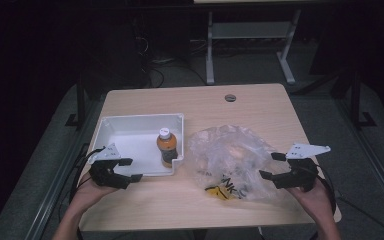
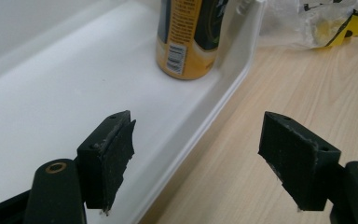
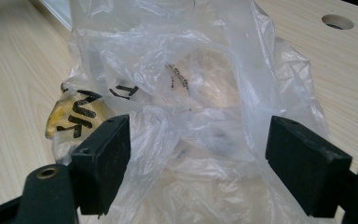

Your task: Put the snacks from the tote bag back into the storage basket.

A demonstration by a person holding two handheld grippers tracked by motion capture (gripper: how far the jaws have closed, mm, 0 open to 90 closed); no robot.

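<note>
With both the left gripper and right gripper gaping empty, best to pinch the bag by a loose near fold, clear of the bottle in the tray.

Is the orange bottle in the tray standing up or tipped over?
Upright: the bottle stands on its base in the white tray, white cap on top.

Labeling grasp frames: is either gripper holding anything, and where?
Nothing is held. The left gripper is open astride the white plastic tray's rim; the right gripper is open around the crumpled clear plastic bag.
</note>
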